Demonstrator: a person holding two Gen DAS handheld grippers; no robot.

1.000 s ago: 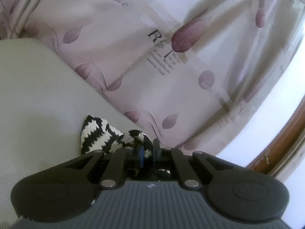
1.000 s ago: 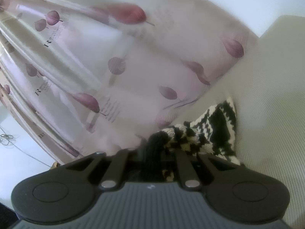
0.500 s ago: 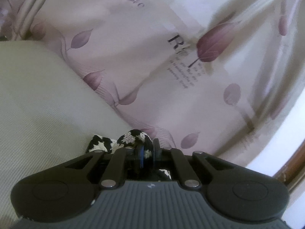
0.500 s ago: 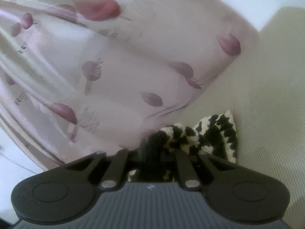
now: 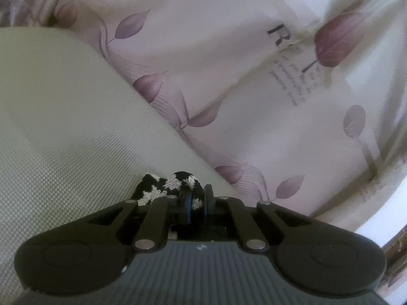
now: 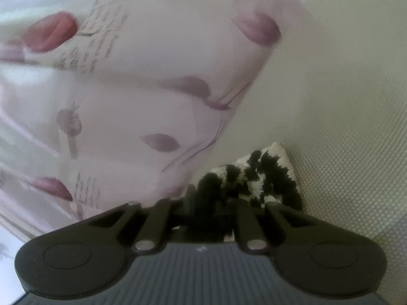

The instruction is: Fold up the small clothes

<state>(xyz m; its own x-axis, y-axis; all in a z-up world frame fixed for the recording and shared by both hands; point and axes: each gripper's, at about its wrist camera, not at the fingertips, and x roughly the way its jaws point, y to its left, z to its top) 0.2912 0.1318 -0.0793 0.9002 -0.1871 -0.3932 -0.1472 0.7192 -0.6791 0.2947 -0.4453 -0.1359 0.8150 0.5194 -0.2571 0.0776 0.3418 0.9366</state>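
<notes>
- Less of the black-and-white knit garment (image 5: 166, 186) shows in the left wrist view than a second ago, when a wider striped flap lay out on the cushion; only a bunched knob of it is left above the fingers.
- Leaves on the curtain (image 5: 254, 96) have grown larger in both views, and the right wrist picture has gone blurrier.
- Left gripper (image 5: 197, 197): its black fingers stand close together and pinch a roll of the knit, whose chunky yarn bulges out over the fingertips; a blue strip shows on the inner face of one finger.
- Right gripper (image 6: 207, 198): its fingers are closed on a dark, fuzzy bundle of the same knit garment (image 6: 257, 175), which fans out to the right in jagged black and cream stripes with a ribbed cream edge.
- That fanned part lies on the pale greenish cushion (image 6: 343, 127), a coarse woven fabric with a fine dotted, ribbed grain.
- The cushion (image 5: 63, 127) meets the curtain along a diagonal line; the curtain is thin, smooth, pinkish cloth with mauve and red leaf prints and lines of small black script.
- How the knit runs between the two grippers is hidden beneath their bodies, and the script is too smeared to read.
- A brown wooden edge (image 5: 396, 249) is cut off at the right rim.
</notes>
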